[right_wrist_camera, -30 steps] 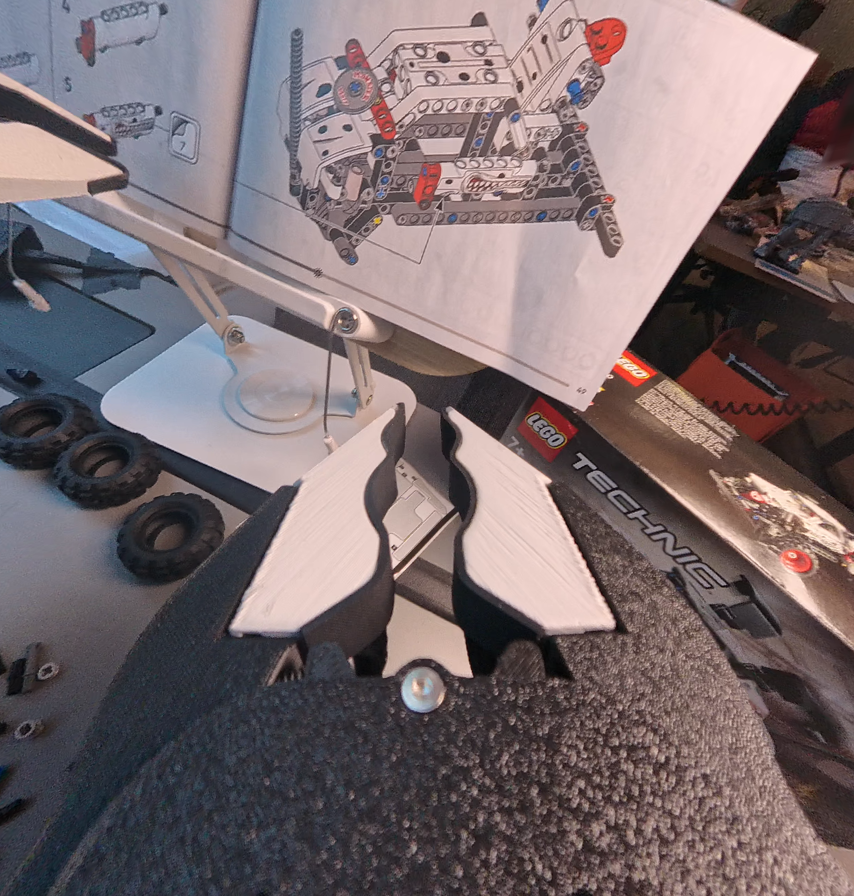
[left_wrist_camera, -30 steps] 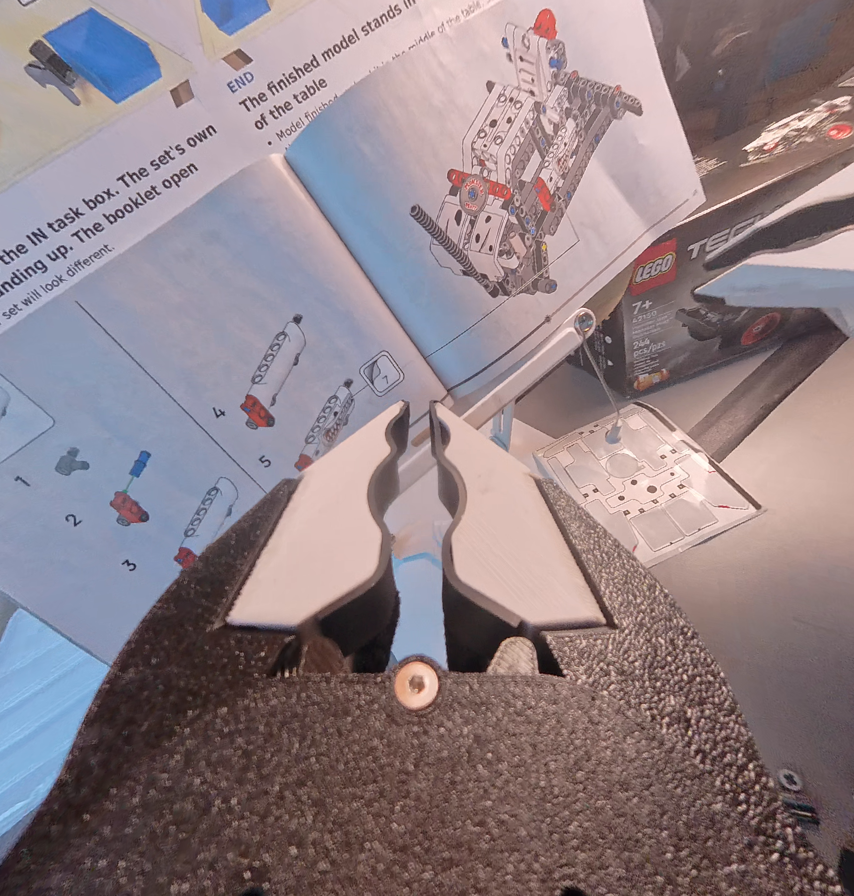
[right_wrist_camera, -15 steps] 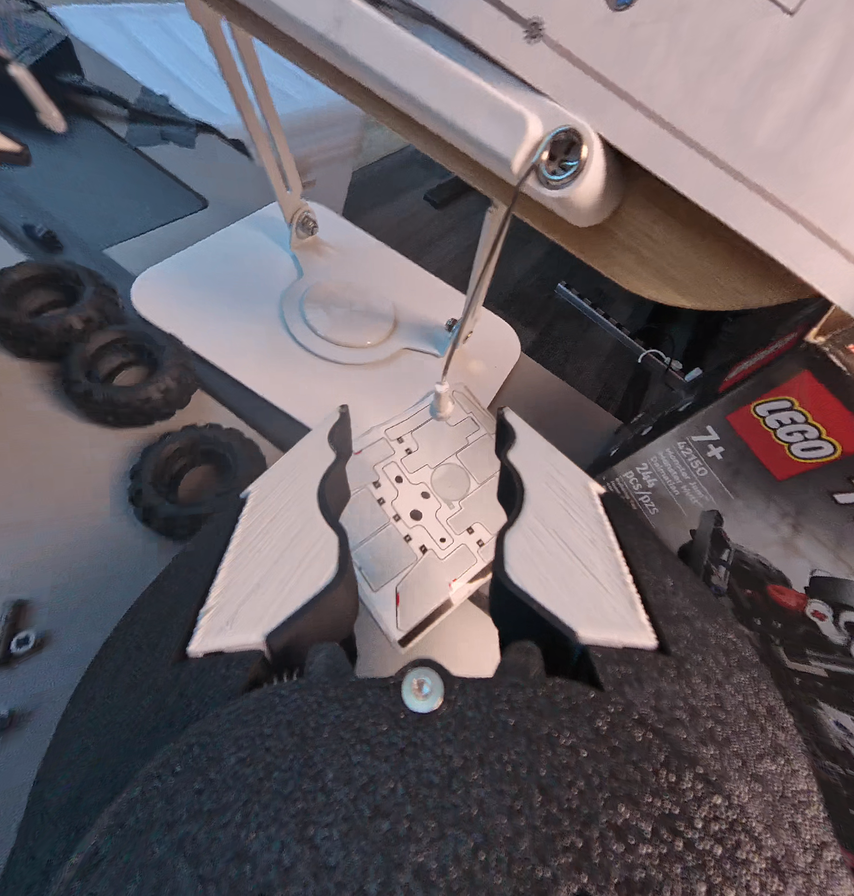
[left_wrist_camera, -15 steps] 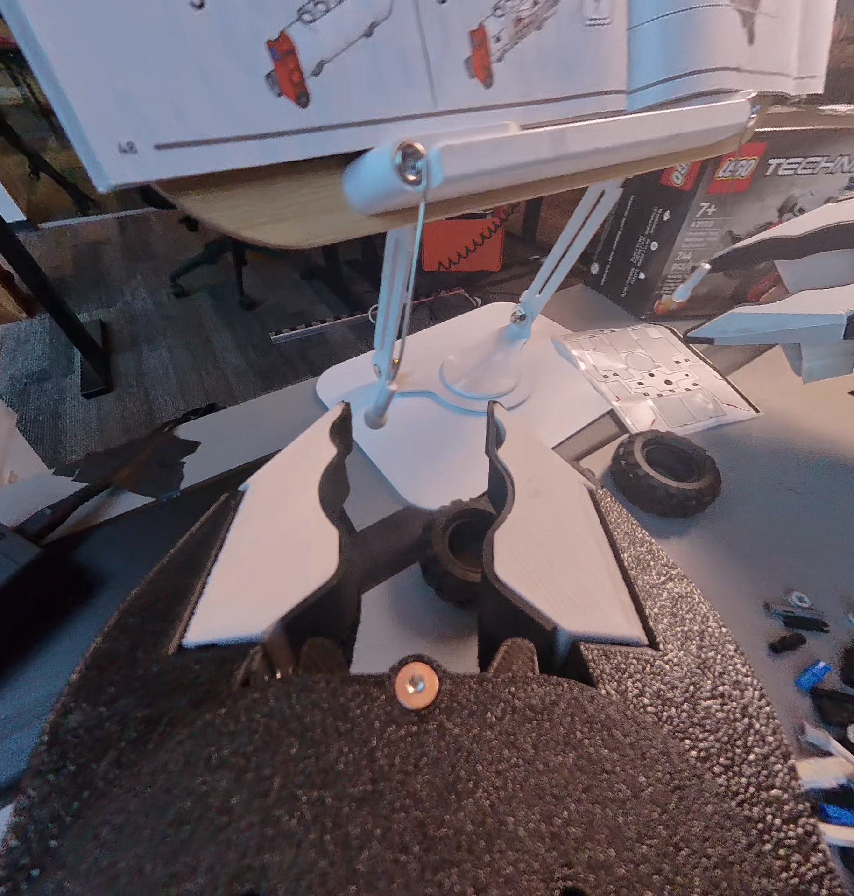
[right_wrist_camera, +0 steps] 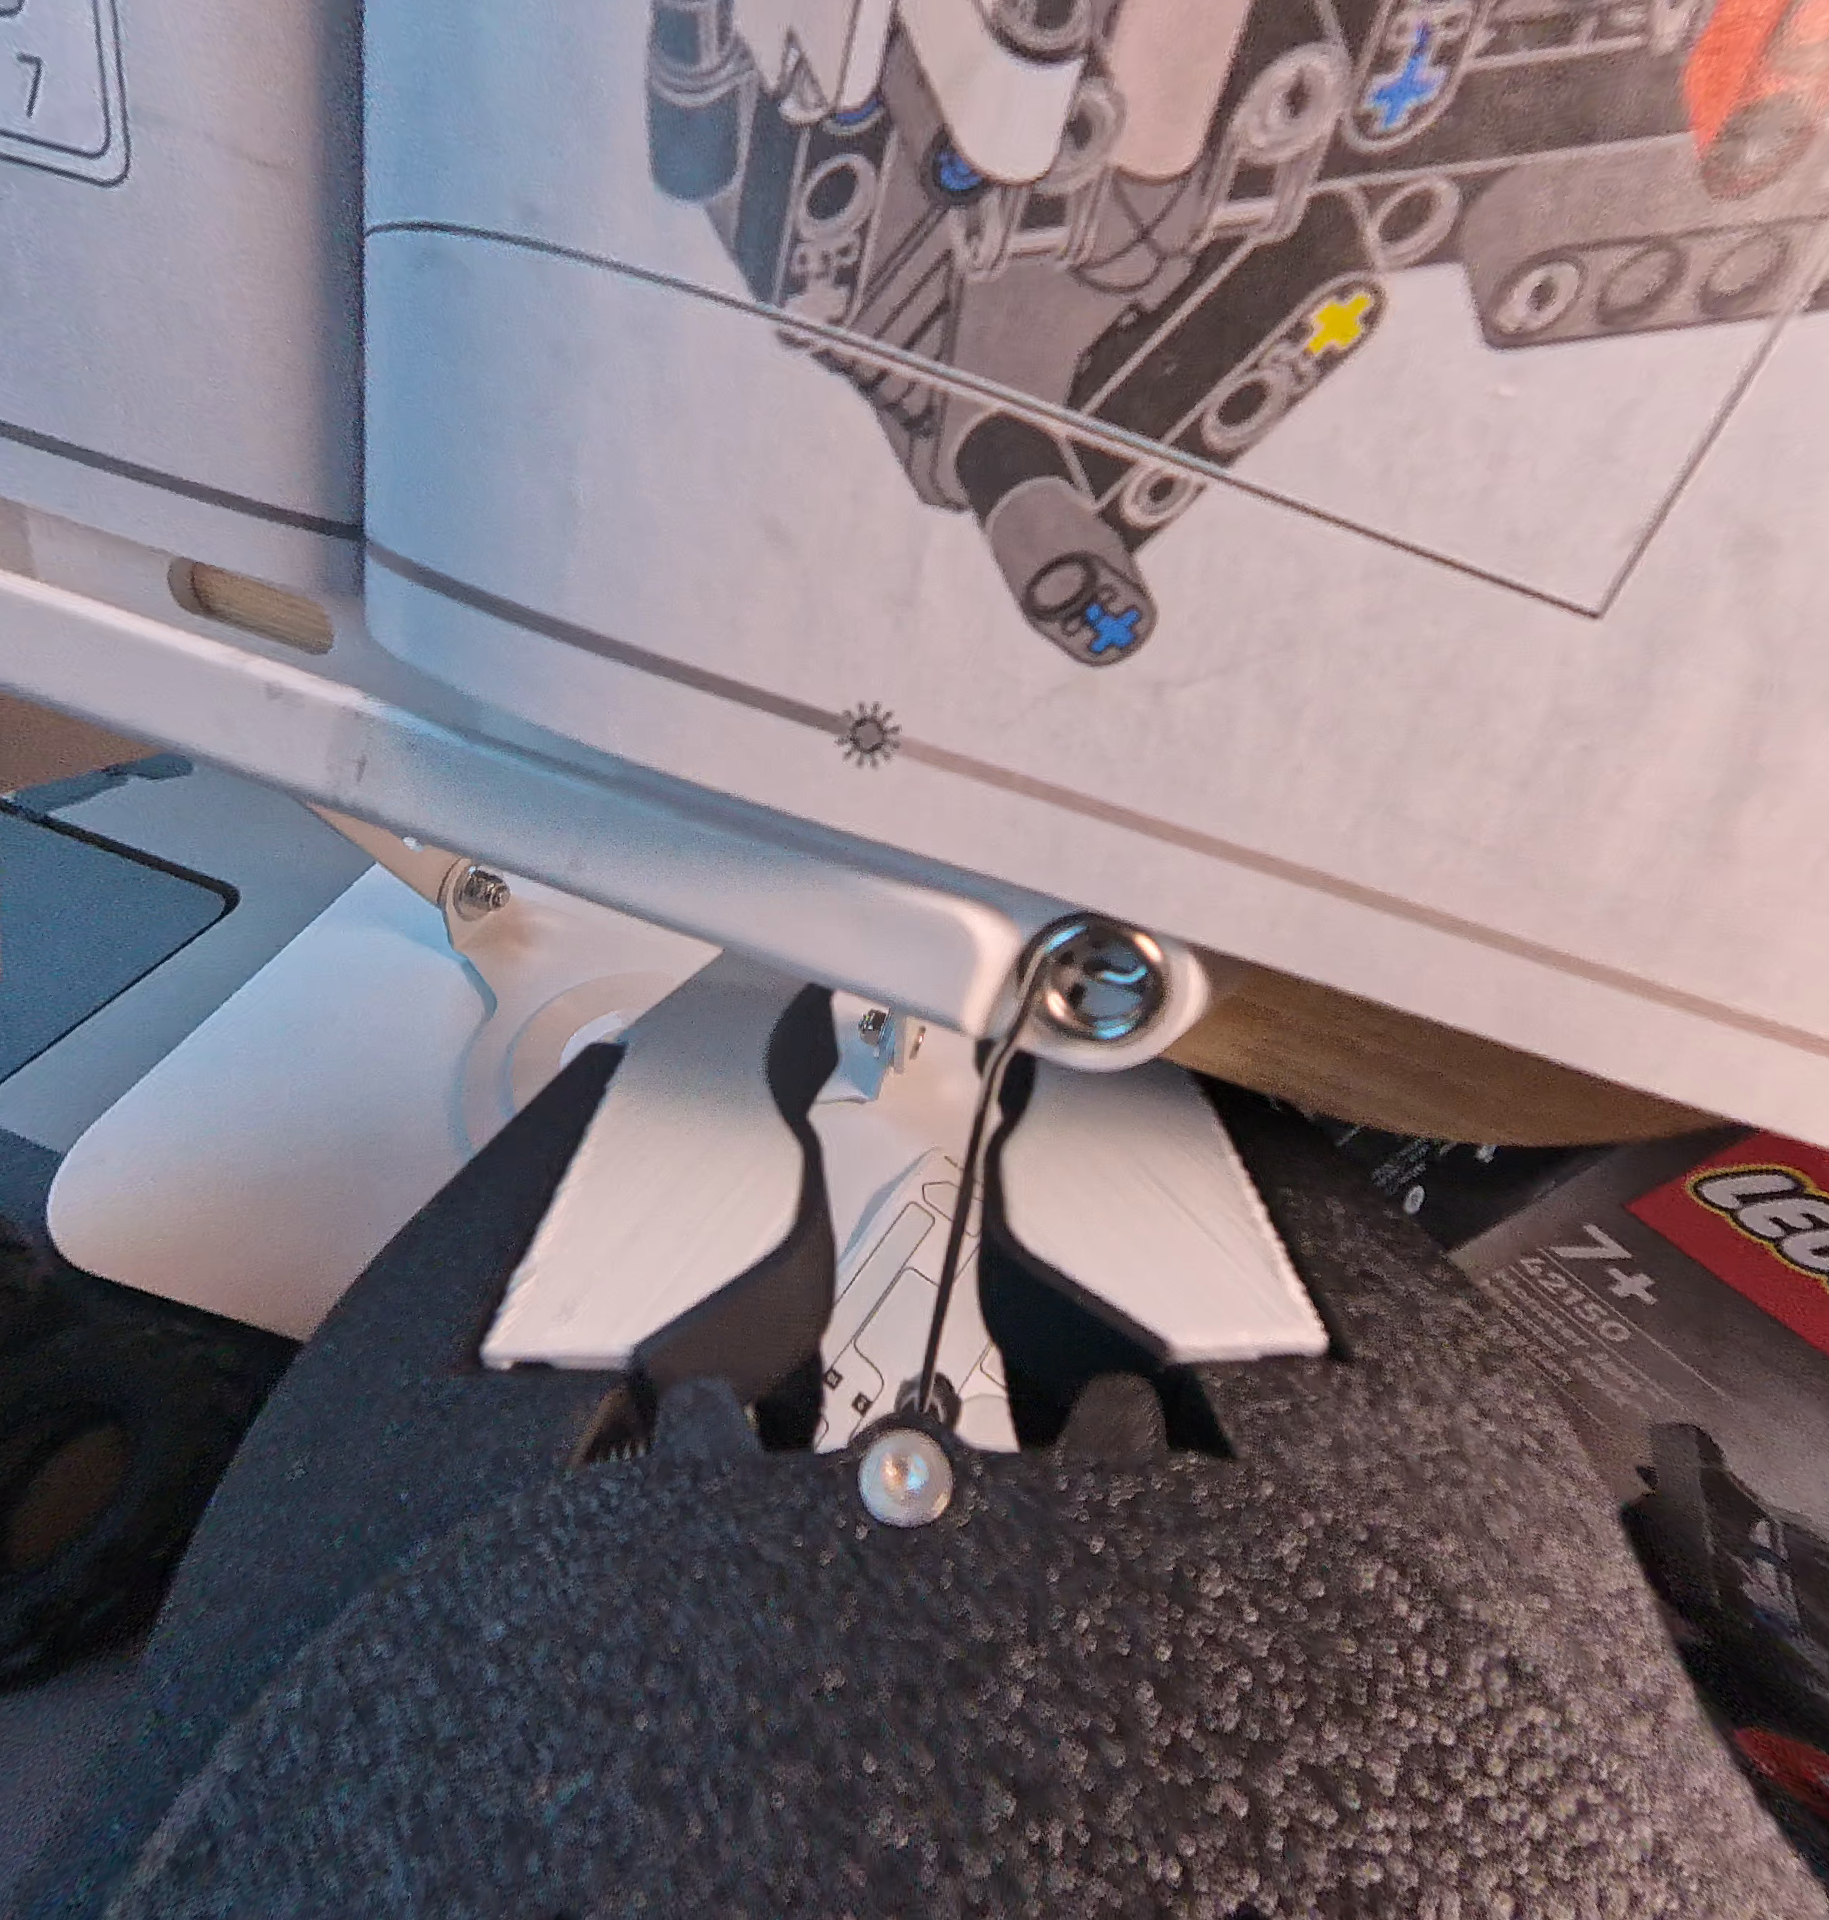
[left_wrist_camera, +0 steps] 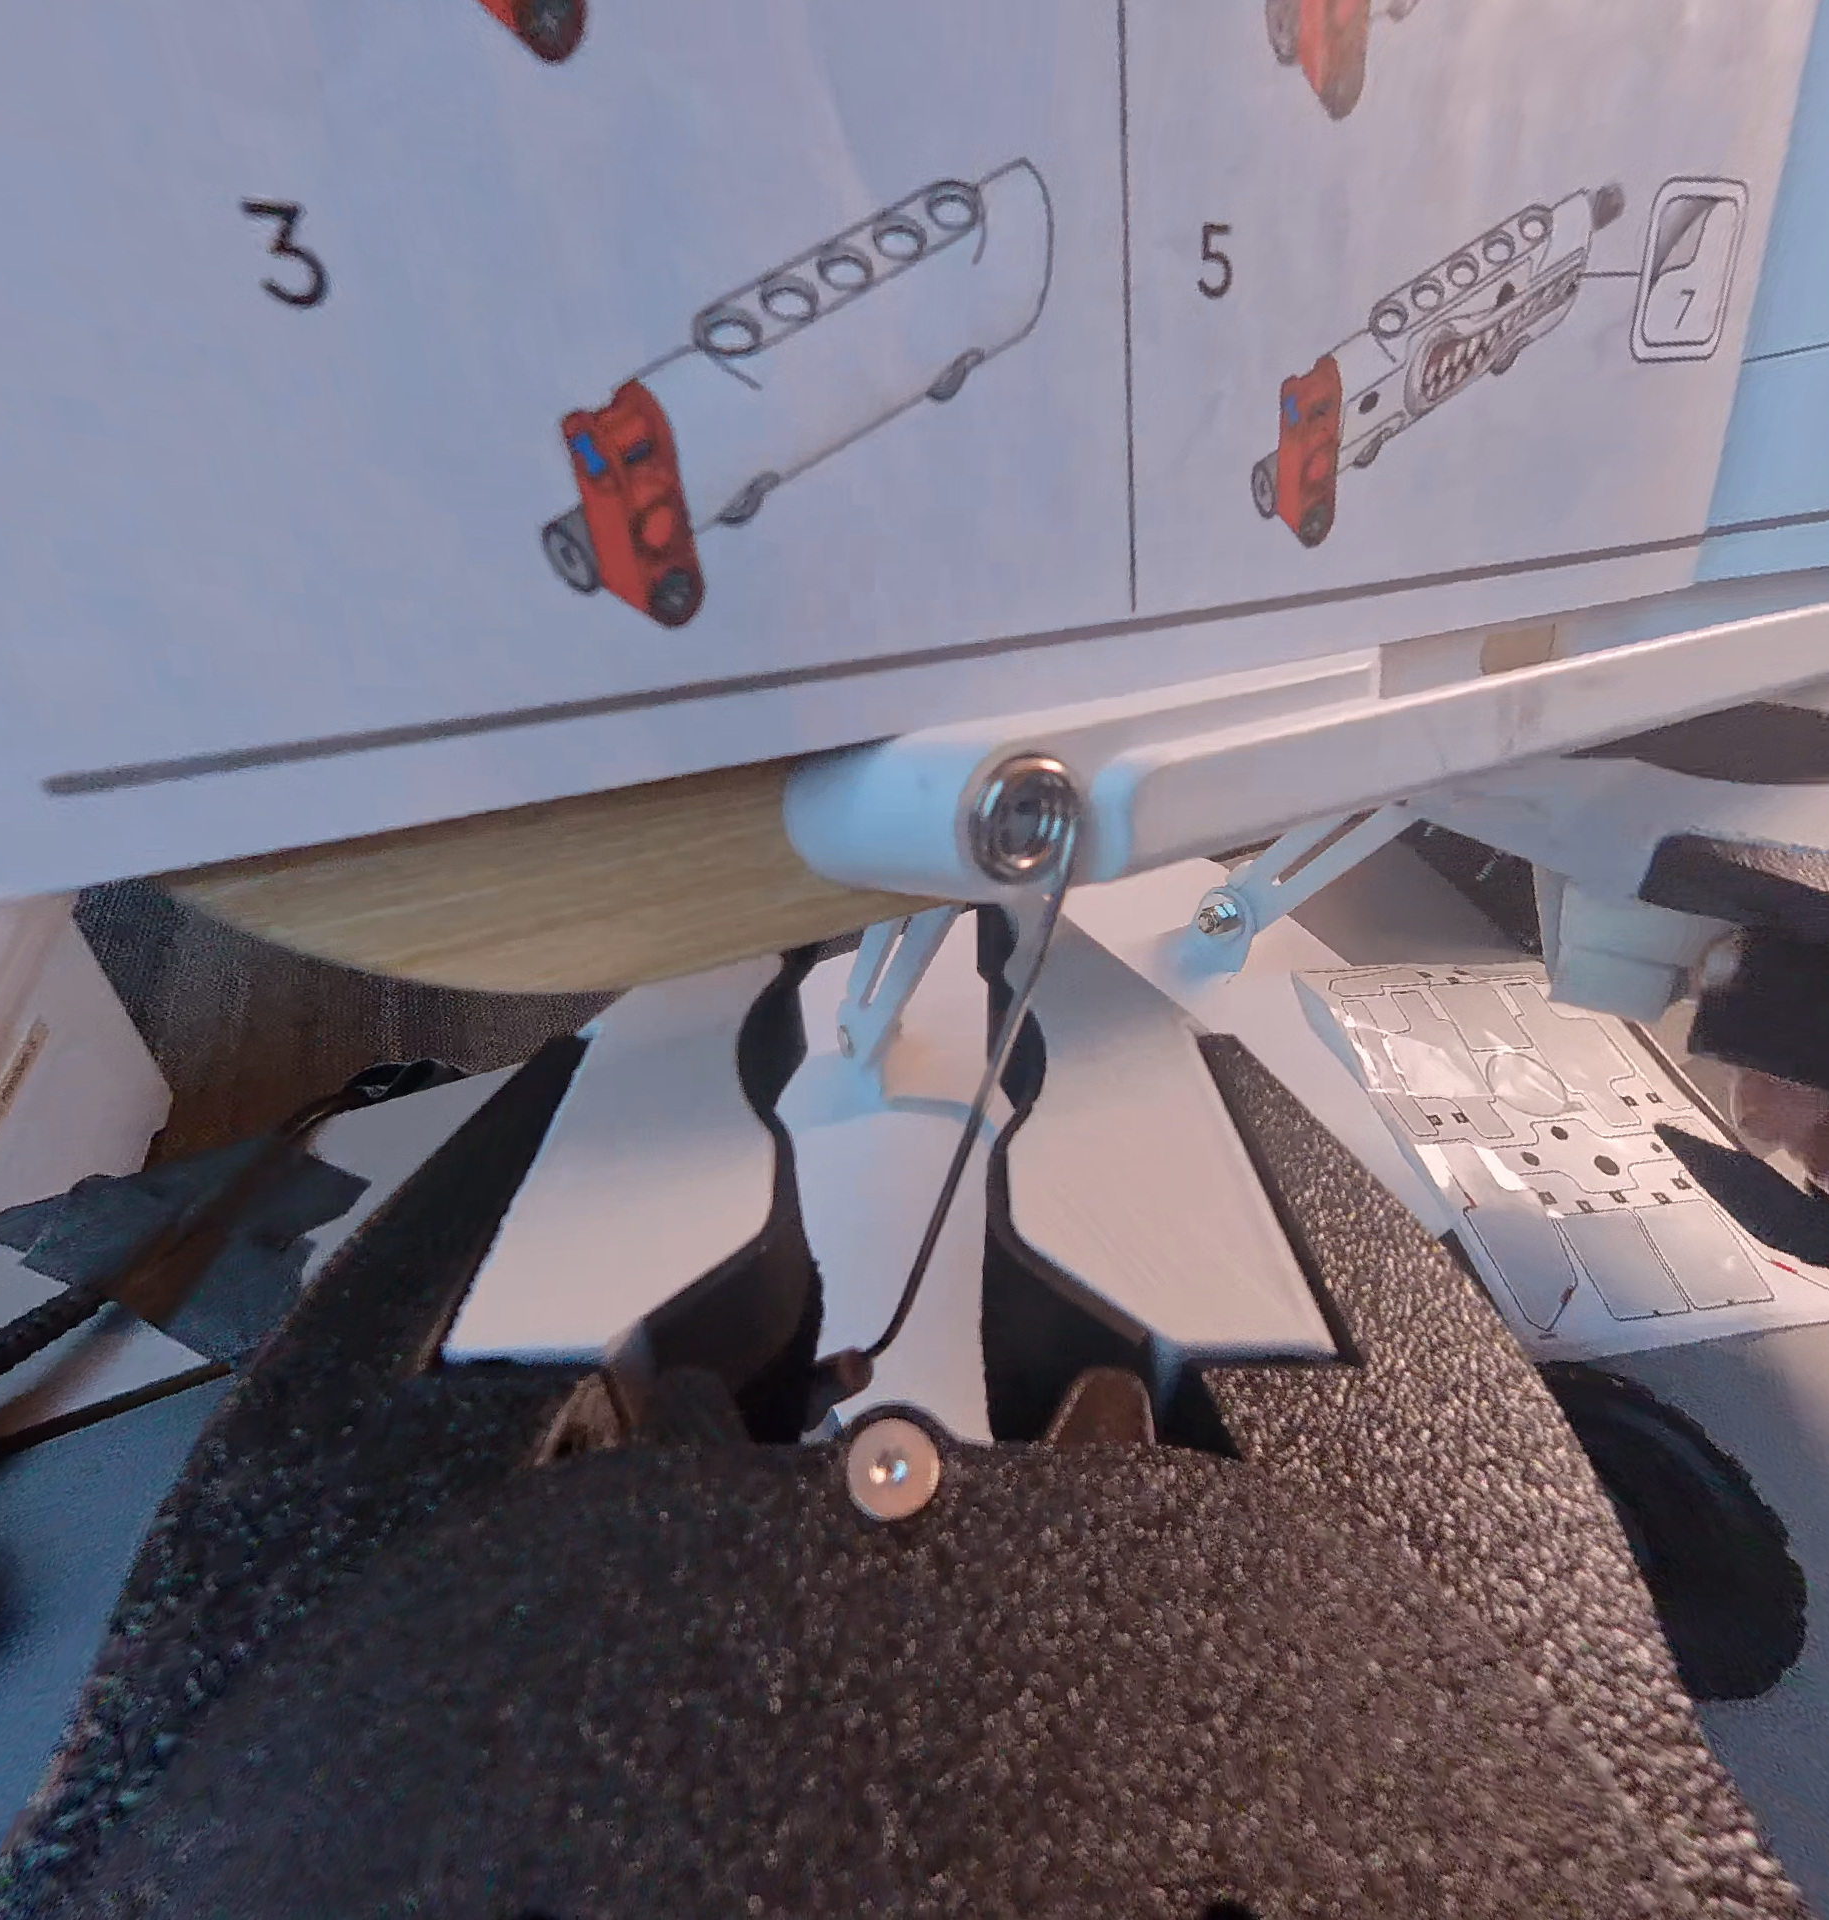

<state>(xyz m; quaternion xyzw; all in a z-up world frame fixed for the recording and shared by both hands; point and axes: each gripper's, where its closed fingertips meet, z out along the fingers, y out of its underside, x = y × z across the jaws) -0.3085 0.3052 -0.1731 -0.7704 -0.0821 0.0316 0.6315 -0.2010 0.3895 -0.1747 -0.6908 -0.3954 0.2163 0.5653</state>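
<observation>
A white book stand holds an open building-instruction booklet (left_wrist_camera: 785, 364) on a wooden board (left_wrist_camera: 494, 904). My left gripper (left_wrist_camera: 889, 966) is open, close under the left end of the stand's white ledge (left_wrist_camera: 1305, 748). The left wire page-holder (left_wrist_camera: 977, 1122) hangs between its fingers, near the right one. My right gripper (right_wrist_camera: 905, 1039) is open under the ledge's right end (right_wrist_camera: 681, 862). The right wire page-holder (right_wrist_camera: 957, 1195) hangs between its fingers. Neither gripper clamps a wire. The booklet also fills the top of the right wrist view (right_wrist_camera: 1097, 468).
A clear sticker sheet (left_wrist_camera: 1575, 1174) lies right of the stand's white base (right_wrist_camera: 266, 1122). A black tyre (left_wrist_camera: 1668, 1507) lies beside my left gripper. A dark toy-set box (right_wrist_camera: 1720, 1278) lies at the right. Black tape and a cable (left_wrist_camera: 162, 1236) lie at the left.
Both grippers have moved in close under the stand's ledge. Their jaws have narrowed from half a second ago, and each wire page-holder now hangs between a pair of fingers.
</observation>
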